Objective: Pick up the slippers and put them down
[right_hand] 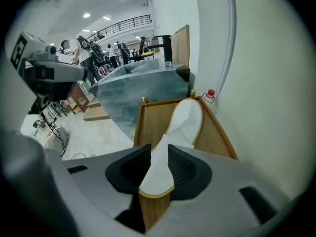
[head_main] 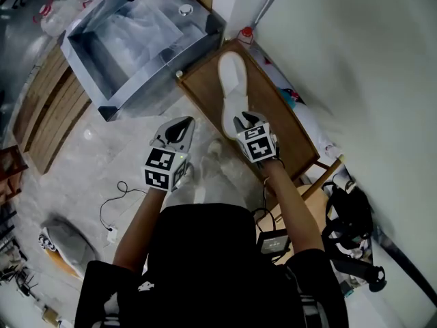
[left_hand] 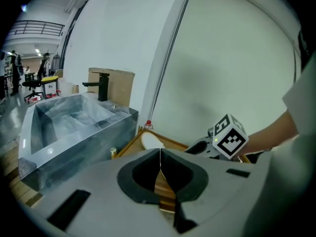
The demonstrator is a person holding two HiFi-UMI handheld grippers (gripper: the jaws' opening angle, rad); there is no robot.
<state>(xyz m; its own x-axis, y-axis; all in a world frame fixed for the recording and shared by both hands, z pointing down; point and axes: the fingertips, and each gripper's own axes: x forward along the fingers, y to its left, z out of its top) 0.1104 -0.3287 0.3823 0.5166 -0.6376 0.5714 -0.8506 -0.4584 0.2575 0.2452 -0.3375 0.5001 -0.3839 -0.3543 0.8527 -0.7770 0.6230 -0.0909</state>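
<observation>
**On the wooden tray (head_main: 205, 91), a white slipper (head_main: 232, 87) between parted jaws**

The slipper lies lengthwise on the tray, its toe toward the far corner by the wall and its heel toward the person. It rests on the bare wood, well inside the raised rim.

The right gripper (head_main: 240, 123) points steeply down at the heel end. In the right gripper view its jaws stand a little apart, with the rear half of the slipper running between them. The slipper's edges pass close by both pads near the tips. The heel's tan-edged rim shows below, and under it is the wood of the tray.

The left gripper (left_hand: 160, 156) hangs over the pale floor just left of the tray, beside the right one. Its jaws are closed tip to tip with nothing between them.

The tray stands along a white wall (head_main: 355, 67), and a small red-capped thing (right_hand: 211, 94) sits at its far corner. Just beside the tray's far left corner is a large grey basin (head_main: 136, 46) wrapped in clear film. A black tap (left_hand: 100, 85) stands at its back, and a cardboard box (left_hand: 118, 83) is behind the tap. A black cable (head_main: 113, 200) loops on the floor near the person's left arm.
</observation>
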